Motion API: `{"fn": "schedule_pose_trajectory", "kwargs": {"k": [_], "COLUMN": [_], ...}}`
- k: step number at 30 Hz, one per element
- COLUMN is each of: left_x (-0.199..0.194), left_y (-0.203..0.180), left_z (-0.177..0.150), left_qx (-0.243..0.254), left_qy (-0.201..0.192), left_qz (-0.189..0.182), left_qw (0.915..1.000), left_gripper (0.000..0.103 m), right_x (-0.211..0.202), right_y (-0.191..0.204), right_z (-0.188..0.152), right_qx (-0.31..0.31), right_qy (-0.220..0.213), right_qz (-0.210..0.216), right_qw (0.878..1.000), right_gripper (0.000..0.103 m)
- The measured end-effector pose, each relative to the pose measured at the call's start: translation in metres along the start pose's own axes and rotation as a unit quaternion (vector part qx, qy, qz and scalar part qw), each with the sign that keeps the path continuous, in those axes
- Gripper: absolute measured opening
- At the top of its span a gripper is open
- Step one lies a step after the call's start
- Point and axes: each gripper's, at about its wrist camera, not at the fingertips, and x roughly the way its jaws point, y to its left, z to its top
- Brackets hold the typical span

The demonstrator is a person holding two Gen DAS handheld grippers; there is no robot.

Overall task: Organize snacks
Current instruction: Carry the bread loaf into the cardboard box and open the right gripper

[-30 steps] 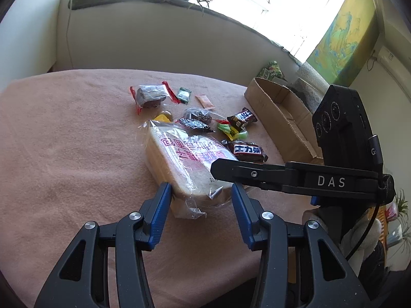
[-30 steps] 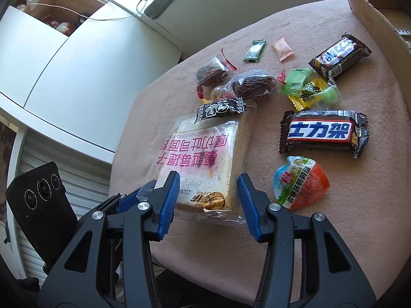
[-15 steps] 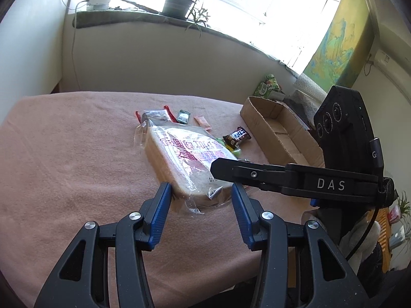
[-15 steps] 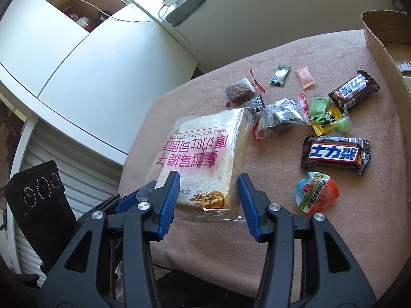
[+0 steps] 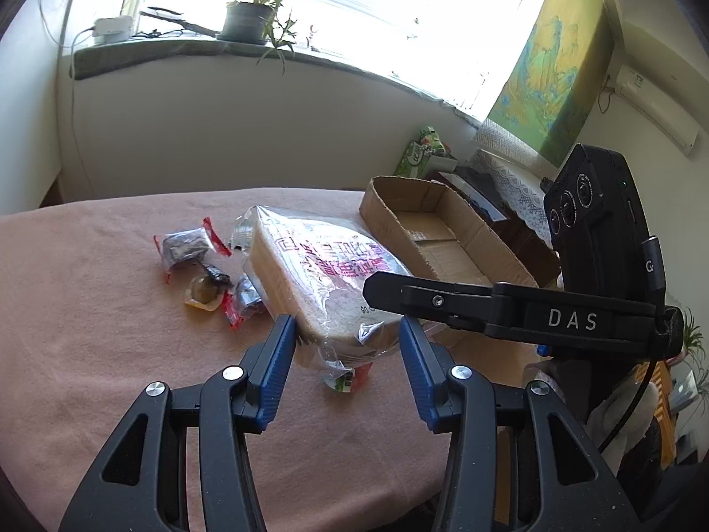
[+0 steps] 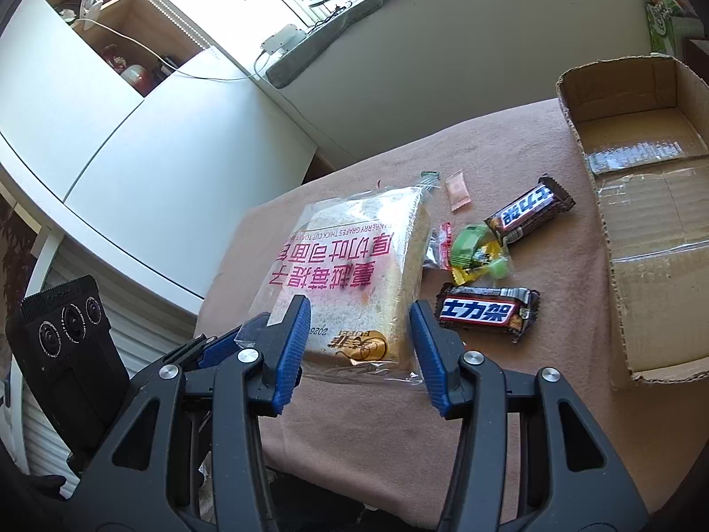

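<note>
The bag of sliced bread [image 6: 354, 275] has come up off the surface [image 5: 88, 310] over the last second: 1 second ago it lay flat among the small snacks, and now it hangs tilted above them, with the red-tipped dark packet [image 5: 186, 246] and a jelly cup [image 5: 204, 295] showing beside and beneath it. Both hand-held grippers carry it together. The right hand-held gripper [image 6: 359, 350] has its blue pads on either side of the near end of the loaf, apparently gripping it, and the left hand-held gripper [image 5: 343, 354] brackets the same end from the other side, though contact there is hard to confirm. The cardboard box [image 6: 642, 230] sits to the right, holding nothing visible. The 2 chocolate bars, 1 [image 6: 487, 310] near and 1 [image 6: 527, 213] farther off, remain on the surface. The lift suggests the bread is headed for the box first.
</note>
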Motion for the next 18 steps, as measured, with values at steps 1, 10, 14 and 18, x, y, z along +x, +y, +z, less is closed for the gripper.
{"fn": "schedule_pose_trajectory", "kwargs": {"k": [1, 10, 14, 18], "left_x": [0.005, 0.046, 0.064, 0.082], "left_y": [-0.004, -0.044, -0.060, -0.076], "left_z": [0.002, 0.025, 0.034, 0.038], "left_qx": [0.004, 0.033, 0.049, 0.063], "left_qy": [0.001, 0.010, 0.016, 0.024], "left_qz": [-0.003, -0.043, -0.061, -0.073], "left_qw": [1.0000, 0.9985, 0.9968, 0.9950], "left_gripper": [0.046, 0.046, 0.046, 0.046], "right_x": [-0.005, -0.046, -0.067, -0.080], "right_y": [-0.004, -0.054, -0.076, -0.099], "right_z": [0.002, 0.021, 0.029, 0.035], "right_qx": [0.000, 0.024, 0.034, 0.048], "right_qy": [-0.004, -0.040, -0.058, -0.070], "right_qz": [-0.005, -0.036, -0.054, -0.065], "right_qw": [1.000, 0.998, 0.996, 0.994], "right_gripper": [0.050, 0.050, 0.050, 0.050]}}
